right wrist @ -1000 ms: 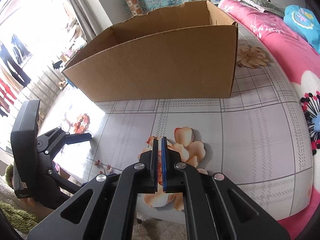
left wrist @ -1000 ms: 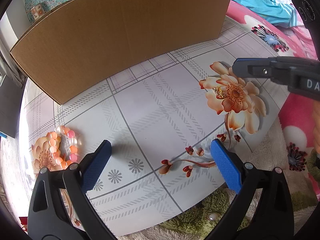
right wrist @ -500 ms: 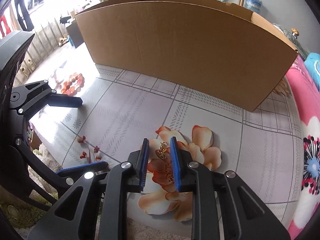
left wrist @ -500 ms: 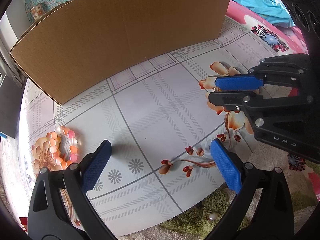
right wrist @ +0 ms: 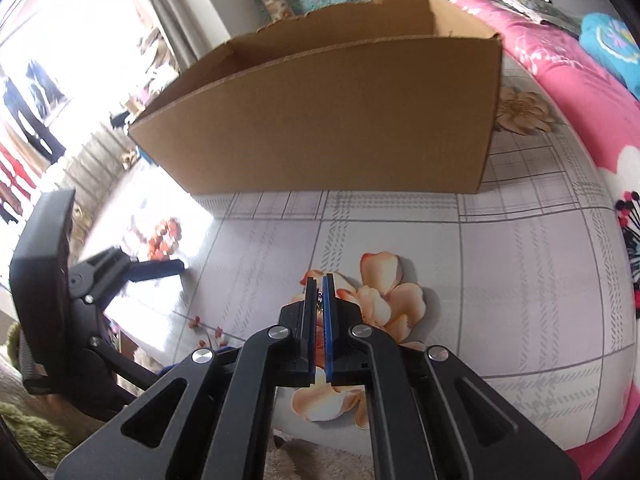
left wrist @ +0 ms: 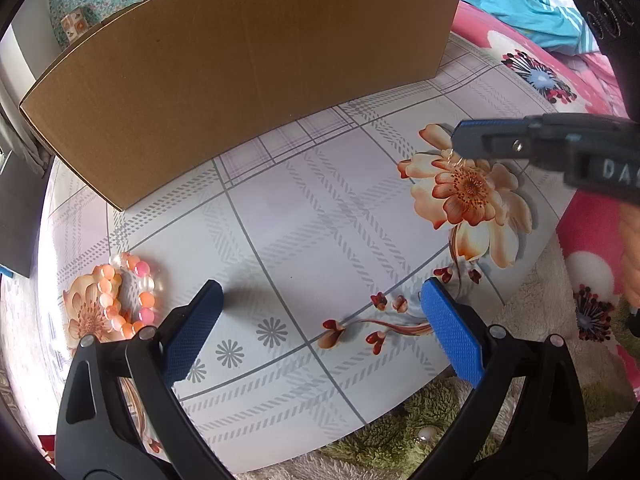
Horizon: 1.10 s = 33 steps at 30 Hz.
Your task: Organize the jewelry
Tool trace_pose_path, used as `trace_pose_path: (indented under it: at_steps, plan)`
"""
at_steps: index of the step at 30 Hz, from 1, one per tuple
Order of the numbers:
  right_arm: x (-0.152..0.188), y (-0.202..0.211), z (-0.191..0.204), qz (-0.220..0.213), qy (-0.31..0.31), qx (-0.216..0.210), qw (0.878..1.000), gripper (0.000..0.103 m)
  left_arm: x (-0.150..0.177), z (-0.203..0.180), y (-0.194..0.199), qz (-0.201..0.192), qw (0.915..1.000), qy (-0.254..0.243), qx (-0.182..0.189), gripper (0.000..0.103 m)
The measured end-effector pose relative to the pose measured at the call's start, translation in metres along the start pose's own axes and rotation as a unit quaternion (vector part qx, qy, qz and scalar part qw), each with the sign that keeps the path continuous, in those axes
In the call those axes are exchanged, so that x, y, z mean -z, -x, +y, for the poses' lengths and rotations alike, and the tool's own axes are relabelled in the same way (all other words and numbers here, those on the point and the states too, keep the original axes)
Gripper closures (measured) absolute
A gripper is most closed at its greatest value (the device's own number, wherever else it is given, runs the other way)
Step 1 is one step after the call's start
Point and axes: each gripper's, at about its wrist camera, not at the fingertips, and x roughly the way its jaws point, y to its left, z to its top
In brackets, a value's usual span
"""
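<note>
- Right hand-held gripper (right wrist: 319, 294) has its blue pads drawn together on a small gold piece of jewelry (right wrist: 319, 299), pinched near the tips above the printed orange flower (right wrist: 380, 300) on the desk (right wrist: 500, 280).
- Only the right wrist view shows the little piece between the pads; in the left wrist view the same hand-held gripper (left wrist: 460, 142) appears side-on at the right, with just a faint glint under its tip.
- That small piece looks gold and tiny; its kind is too small to make out.
- Left hand-held gripper (left wrist: 320, 312) stands wide with nothing between its pads, low over the near part of the desk.
- A beaded bracelet (left wrist: 132, 292) of orange, pink and clear beads lies in a loop on the desk at the left, just beside the left pad; in the right wrist view it is a washed-out blur in bright light.
- A cardboard box (right wrist: 340, 120) stands on the far side of the desk; its open top shows only in the right wrist view, its floor hidden.
- A pink floral bed cover (left wrist: 592, 240) lies at the right, cut off by the frame.
</note>
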Motion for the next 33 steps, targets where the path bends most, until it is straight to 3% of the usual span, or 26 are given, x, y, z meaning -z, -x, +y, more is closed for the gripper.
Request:
trace_pose_path:
  at_steps: [10, 19, 21, 29, 33]
  plan:
    - [-0.010, 0.027, -0.011, -0.037, -0.038, -0.021, 0.998, 0.100, -0.002, 0.000, 0.001, -0.002, 1.0000, -0.003, 0.004, 0.007]
    - [-0.007, 0.014, -0.003, -0.031, -0.044, -0.035, 0.998, 0.100, 0.007, 0.036, 0.043, -0.091, 0.9951, 0.032, -0.022, 0.009]
    - [-0.006, 0.010, 0.000, -0.029, -0.044, -0.040, 0.998, 0.100, 0.011, 0.050, 0.049, -0.101, 0.9930, 0.048, -0.038, 0.025]
    - [-0.009, 0.002, 0.007, -0.020, -0.036, -0.049, 0.998, 0.100, 0.011, 0.094, 0.044, -0.075, 0.9889, 0.118, -0.050, 0.052]
    - [-0.010, 0.003, 0.008, -0.022, -0.035, -0.050, 0.998, 0.100, 0.012, 0.103, 0.036, -0.058, 0.9900, 0.123, -0.040, 0.062]
